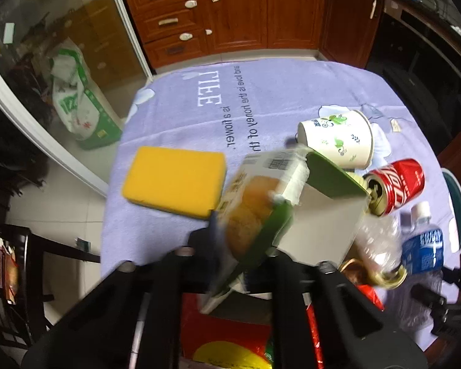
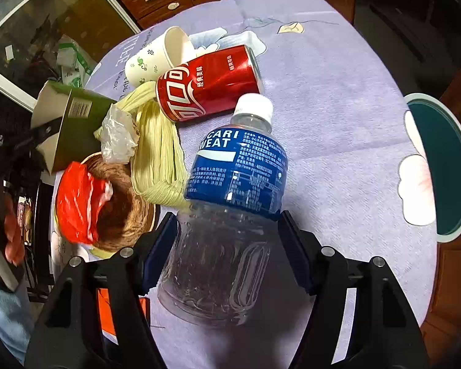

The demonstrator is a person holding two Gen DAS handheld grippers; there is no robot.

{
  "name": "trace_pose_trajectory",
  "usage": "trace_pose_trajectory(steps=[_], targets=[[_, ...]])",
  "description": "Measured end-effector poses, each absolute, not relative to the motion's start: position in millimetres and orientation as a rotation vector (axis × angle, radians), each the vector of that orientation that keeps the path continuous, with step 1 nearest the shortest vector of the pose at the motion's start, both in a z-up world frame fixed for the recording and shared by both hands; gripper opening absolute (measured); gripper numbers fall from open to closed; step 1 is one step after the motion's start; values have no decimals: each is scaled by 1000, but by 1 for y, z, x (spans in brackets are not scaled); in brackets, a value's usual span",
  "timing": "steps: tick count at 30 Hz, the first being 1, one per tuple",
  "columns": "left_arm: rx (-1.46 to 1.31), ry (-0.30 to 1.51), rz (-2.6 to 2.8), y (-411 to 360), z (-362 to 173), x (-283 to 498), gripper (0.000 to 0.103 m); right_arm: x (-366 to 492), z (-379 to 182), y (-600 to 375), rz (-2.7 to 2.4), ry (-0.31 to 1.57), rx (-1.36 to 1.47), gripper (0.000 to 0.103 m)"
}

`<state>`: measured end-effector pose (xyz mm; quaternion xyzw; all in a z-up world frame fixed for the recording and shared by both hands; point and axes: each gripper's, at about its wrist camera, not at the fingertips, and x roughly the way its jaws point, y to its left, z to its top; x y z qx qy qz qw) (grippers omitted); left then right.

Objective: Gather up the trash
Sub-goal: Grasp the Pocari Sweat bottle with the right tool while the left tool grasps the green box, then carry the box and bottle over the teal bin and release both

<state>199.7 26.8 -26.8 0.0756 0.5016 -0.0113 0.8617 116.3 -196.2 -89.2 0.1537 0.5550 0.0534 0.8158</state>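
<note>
Empty food carton point(image 1: 261, 196), green and white card with a bun picture, sits clamped in the left claw point(image 1: 246, 230), lifted off the desk point(image 1: 175, 98) and blurred. Judgement: light, thin card, crushes easily, best held across the flat sides. Below it a red-yellow bag point(image 1: 230, 332), possibly the trash bag.

Clear plastic bottle point(image 2: 230, 215) with blue label and white cap lies on the lilac cloth between the right claw's point(image 2: 227, 246) open fingers; pads flank the ribbed lower body, contact not certain. Judgement: empty, light, smooth and springy, may squirt out; grip the ribbed waist.

Nearby: red soda can point(image 2: 209, 83) on its side, thin aluminium, dents; paper cup point(image 2: 156, 58) tipped over; pale corn husks point(image 2: 156, 153), fibrous and limp; crinkly red plastic point(image 2: 80, 200) in a woven basket point(image 2: 123, 212); yellow sponge point(image 1: 175, 181), soft block.
</note>
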Motion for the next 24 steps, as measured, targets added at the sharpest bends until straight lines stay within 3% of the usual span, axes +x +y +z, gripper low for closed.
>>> trace_pose_trajectory(steps=[4, 12, 24], targets=[[170, 1029, -35, 26, -18, 184, 4, 123, -90, -194, 133, 1176, 337, 65], [129, 910, -58, 17, 35, 151, 4, 104, -66, -206, 171, 1086, 368, 64], [146, 844, -299, -91, 67, 113, 5, 63, -15, -303, 79, 893, 487, 64]])
